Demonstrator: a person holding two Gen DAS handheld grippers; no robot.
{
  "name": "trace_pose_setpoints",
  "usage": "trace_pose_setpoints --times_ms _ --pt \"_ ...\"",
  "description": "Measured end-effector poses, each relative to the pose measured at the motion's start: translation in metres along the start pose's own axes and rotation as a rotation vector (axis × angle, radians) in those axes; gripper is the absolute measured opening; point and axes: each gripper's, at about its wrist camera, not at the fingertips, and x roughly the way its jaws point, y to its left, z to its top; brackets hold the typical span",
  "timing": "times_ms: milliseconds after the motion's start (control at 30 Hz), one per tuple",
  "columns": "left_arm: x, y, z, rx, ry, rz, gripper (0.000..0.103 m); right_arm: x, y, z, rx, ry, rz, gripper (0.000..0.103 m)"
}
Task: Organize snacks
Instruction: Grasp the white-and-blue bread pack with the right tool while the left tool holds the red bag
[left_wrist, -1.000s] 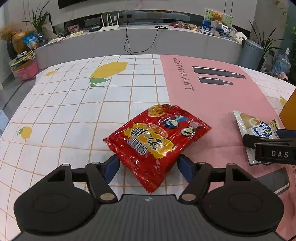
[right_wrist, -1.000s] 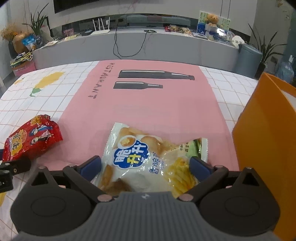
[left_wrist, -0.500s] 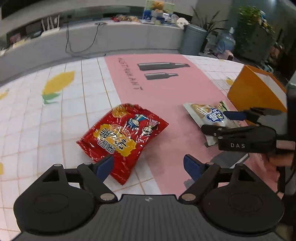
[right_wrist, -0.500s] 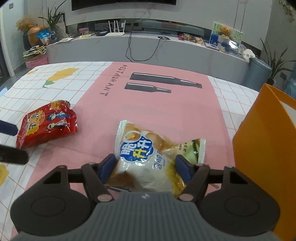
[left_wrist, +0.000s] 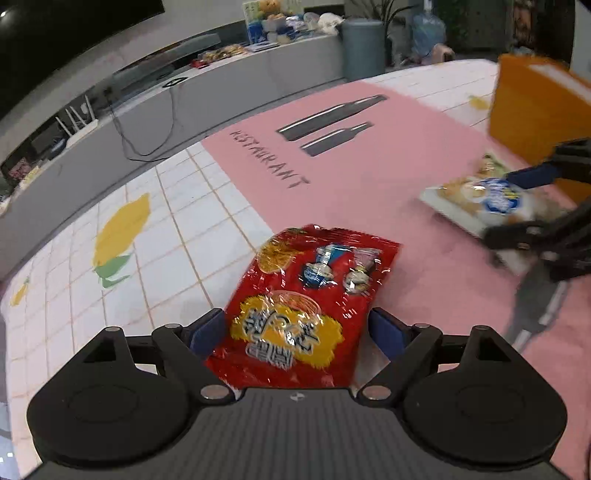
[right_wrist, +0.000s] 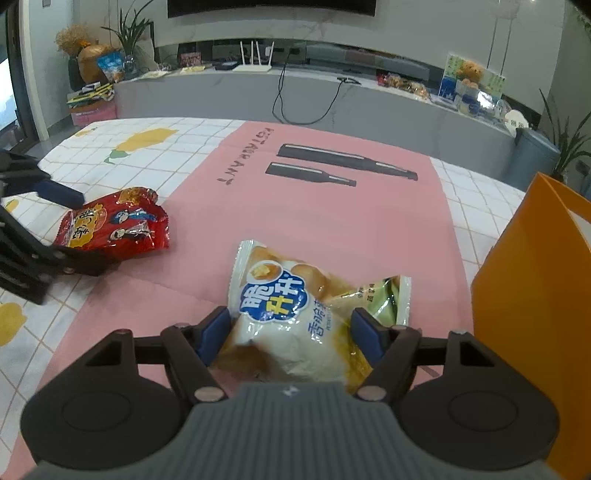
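Tablecloth (right_wrist: 369, 229) w/ pink center panel carries orange box (right_wrist: 532, 295) at right edge, red snack bag (left_wrist: 306, 310) lying flat btwn widening, non-touching jaws of left gripper (left_wrist: 299, 332), and white snack bag (right_wrist: 295, 317) pinched by right gripper (right_wrist: 291, 332) beside box.

A home living room is showing: a wall-mounted television (right_wrist: 271, 6) and media console (right_wrist: 332, 92) upper centre, houseplant (right_wrist: 129, 33) upper left.

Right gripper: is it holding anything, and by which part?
Yes: the right gripper pinches the white snack bag across its near end. The left gripper, opening, only straddles the red bag.
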Motion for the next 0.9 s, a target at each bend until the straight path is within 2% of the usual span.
trace_pose_setpoints --times_ms 133,233,300,367,500,533,567,633,767,900 --pt "0.005 0.001 0.009 0.000 -0.045 0.012 0.102 -0.001 0.000 -0.002 -0.010 -0.001 0.007 0.071" --pt "0.019 0.004 0.014 -0.007 -0.033 0.018 0.102 -0.001 0.002 -0.003 -0.020 -0.004 0.004 0.071" --pt "0.022 0.007 0.011 -0.027 -0.066 0.040 0.103 0.000 0.002 -0.003 -0.021 -0.005 0.003 0.071" --pt "0.027 0.014 0.009 -0.080 -0.072 0.040 0.103 0.000 0.002 -0.003 -0.021 -0.005 0.001 0.072" --pt "0.031 0.034 0.005 -0.228 -0.052 -0.041 0.103 0.000 0.006 -0.005 -0.037 -0.011 -0.011 0.072" --pt "0.029 0.037 0.005 -0.259 -0.061 -0.032 0.103 0.000 0.007 -0.005 -0.044 -0.012 -0.015 0.072" --pt "0.027 0.038 0.006 -0.270 -0.065 -0.017 0.089 0.000 0.007 -0.005 -0.047 -0.011 -0.018 0.072" --pt "0.026 0.041 0.009 -0.310 -0.043 0.005 0.085 -0.001 0.007 -0.004 -0.037 -0.008 -0.020 0.071" --pt "0.024 0.036 0.011 -0.336 -0.028 0.045 0.085 -0.006 0.010 -0.005 -0.059 -0.008 -0.020 0.061" --pt "0.022 0.032 0.011 -0.424 -0.004 0.099 0.084 -0.013 0.014 -0.007 -0.072 -0.019 -0.019 0.049"
